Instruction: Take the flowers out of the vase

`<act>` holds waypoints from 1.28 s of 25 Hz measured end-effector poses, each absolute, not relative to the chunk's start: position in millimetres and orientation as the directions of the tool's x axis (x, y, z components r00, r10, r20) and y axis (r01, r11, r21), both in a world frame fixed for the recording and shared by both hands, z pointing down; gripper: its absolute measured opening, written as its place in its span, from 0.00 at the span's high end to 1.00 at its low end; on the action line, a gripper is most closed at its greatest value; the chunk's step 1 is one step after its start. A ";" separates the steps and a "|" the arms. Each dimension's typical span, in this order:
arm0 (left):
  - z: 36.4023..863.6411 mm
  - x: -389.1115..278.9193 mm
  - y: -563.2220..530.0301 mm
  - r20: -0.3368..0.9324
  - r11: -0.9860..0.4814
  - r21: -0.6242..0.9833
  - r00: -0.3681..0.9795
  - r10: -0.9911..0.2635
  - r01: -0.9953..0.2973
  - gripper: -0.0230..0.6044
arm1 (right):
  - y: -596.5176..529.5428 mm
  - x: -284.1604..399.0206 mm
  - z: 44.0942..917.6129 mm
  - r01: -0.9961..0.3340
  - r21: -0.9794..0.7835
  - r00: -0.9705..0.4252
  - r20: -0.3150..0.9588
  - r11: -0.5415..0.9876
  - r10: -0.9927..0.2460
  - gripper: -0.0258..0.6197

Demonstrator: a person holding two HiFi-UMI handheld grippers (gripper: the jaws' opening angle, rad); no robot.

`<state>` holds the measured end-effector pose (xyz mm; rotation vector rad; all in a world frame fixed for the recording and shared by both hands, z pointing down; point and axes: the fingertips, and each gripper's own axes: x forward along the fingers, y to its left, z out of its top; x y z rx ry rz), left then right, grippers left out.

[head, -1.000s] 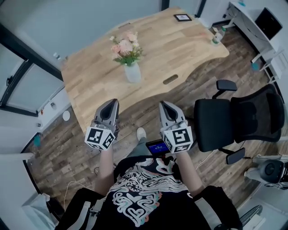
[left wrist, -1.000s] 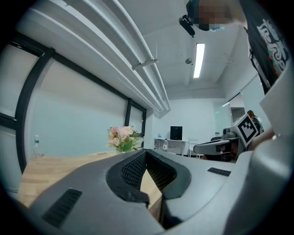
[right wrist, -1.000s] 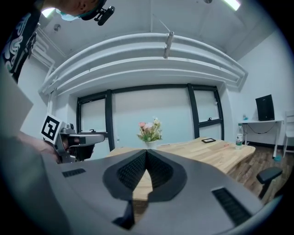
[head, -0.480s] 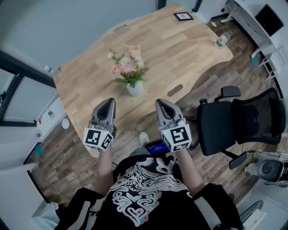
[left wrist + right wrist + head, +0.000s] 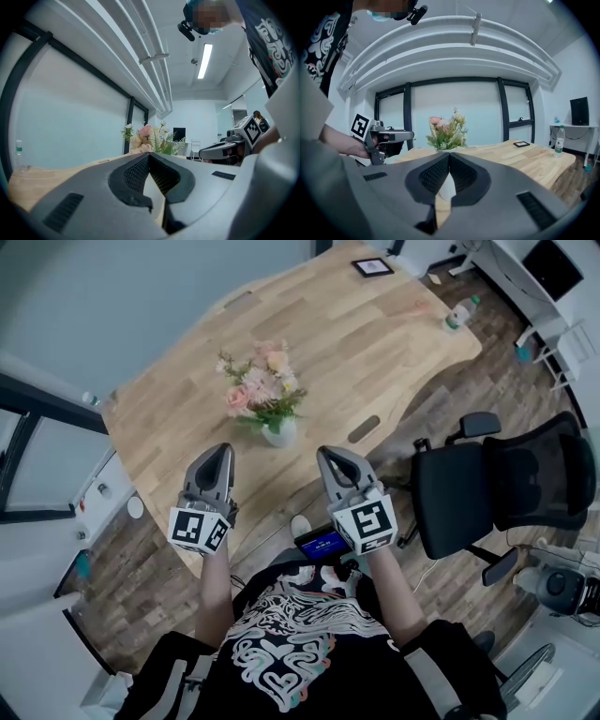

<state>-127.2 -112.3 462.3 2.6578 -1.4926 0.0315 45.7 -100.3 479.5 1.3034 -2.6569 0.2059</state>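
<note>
closer than a second ago, the left tool (image 5: 218,450) and right tool (image 5: 330,456) hang clenched and empty at the worktop's (image 5: 375,343) near edge, the vase (image 5: 279,434) just ahead between them, flowers (image 5: 258,390) still in it. approach step, i judge; next the jaws must part for the stems. bare worktop beyond; chair (image 5: 469,493) well apart at right.

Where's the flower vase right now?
Head view: the vase stands on the wooden table near its front edge, ahead of the left hand-held gripper and right hand-held gripper.
</note>
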 end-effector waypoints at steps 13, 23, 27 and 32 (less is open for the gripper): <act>456.9 -126.2 -133.4 0.064 -0.510 0.057 0.513 -0.856 -0.858 0.96 | -121.5 36.8 488.2 -0.747 -0.006 -0.643 0.257 0.664 -0.721 0.96; 452.9 -123.3 -150.7 0.026 -0.532 0.114 0.538 -0.843 -0.839 0.95 | -138.5 23.9 513.0 -0.637 -0.003 -0.734 0.308 0.771 -0.606 0.85; 449.9 -120.8 -157.1 0.029 -0.551 0.120 0.558 -0.830 -0.826 0.87 | -147.7 18.6 519.7 -0.609 -0.015 -0.754 0.322 0.793 -0.572 0.82; 456.9 -109.5 -165.6 0.084 -0.602 0.092 0.608 -0.789 -0.793 0.63 | -155.7 6.4 536.5 -0.549 -0.047 -0.785 0.372 0.834 -0.496 0.65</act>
